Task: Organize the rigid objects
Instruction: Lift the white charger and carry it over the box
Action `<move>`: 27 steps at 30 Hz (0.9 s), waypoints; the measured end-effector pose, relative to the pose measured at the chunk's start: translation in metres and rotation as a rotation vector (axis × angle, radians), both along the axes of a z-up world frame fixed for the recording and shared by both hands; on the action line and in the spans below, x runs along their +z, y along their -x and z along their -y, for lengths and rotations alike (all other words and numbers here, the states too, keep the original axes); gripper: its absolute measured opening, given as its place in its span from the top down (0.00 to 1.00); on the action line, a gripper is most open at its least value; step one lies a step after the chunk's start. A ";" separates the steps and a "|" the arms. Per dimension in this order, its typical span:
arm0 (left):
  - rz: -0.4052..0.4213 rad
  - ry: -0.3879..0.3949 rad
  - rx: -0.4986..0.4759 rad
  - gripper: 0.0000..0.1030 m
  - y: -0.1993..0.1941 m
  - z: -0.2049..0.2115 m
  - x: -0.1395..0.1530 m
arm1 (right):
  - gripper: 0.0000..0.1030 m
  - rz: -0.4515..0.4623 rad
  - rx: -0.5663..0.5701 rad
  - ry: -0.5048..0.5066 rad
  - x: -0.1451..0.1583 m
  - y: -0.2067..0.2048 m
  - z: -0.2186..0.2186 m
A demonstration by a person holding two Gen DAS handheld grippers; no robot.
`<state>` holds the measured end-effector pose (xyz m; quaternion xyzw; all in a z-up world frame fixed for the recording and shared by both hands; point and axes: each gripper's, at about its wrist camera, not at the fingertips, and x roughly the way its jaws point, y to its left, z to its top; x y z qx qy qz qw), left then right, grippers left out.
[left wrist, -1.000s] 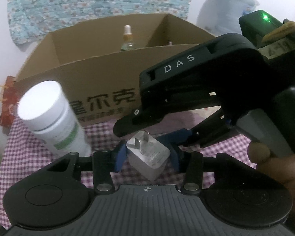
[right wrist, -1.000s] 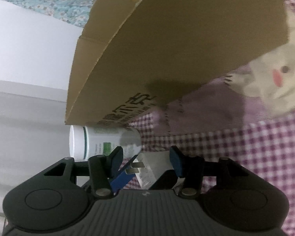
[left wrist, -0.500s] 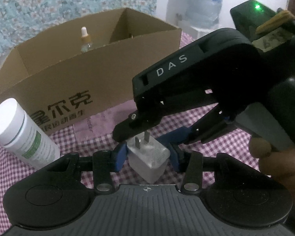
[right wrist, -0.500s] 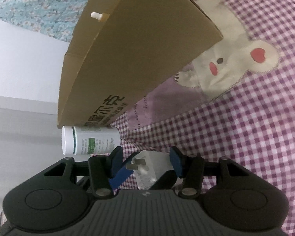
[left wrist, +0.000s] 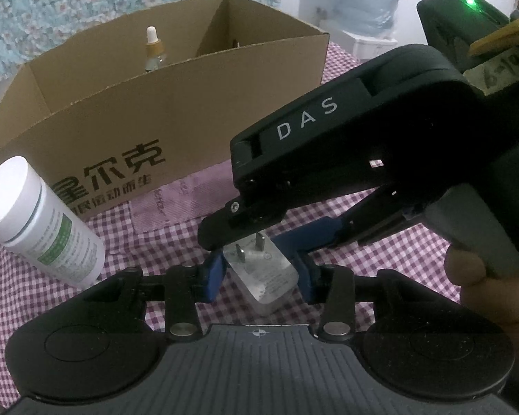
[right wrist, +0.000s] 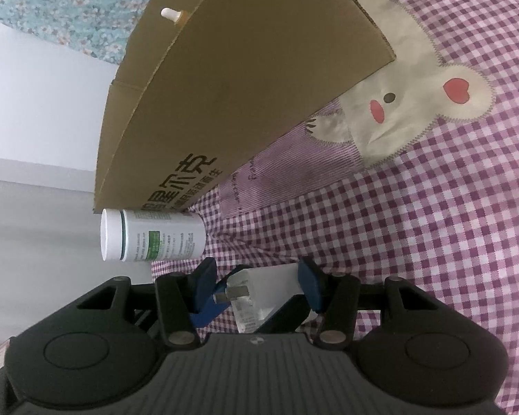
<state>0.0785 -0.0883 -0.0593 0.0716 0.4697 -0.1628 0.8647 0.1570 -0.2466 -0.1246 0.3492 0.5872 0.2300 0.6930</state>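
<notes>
Dropper bottle (left wrist: 151, 50) already in cardboard box (left wrist: 190, 110). White plug adapter (left wrist: 261, 275) between both grippers above the checked cloth (right wrist: 415, 242): left gripper (left wrist: 259, 273) closing onto it; right gripper (right wrist: 256, 283) spans it, contact uncertain. White bottle (left wrist: 43, 228) left outside.

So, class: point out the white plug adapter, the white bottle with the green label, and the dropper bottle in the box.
white plug adapter (left wrist: 264, 276), left wrist view, on its white body below the prongs.
white bottle (left wrist: 52, 235), left wrist view, on its green label.
dropper bottle (left wrist: 152, 48), left wrist view, on its amber collar.
</notes>
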 end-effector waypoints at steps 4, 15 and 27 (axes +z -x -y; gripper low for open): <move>-0.002 0.005 0.003 0.61 0.000 -0.001 0.002 | 0.46 0.006 0.005 0.009 0.003 0.001 -0.002; 0.032 0.005 0.016 0.62 0.010 -0.002 0.022 | 0.46 0.049 0.008 0.014 0.024 0.005 -0.004; 0.175 0.033 0.039 0.62 -0.017 -0.001 0.106 | 0.46 0.249 0.020 0.024 0.121 -0.013 -0.008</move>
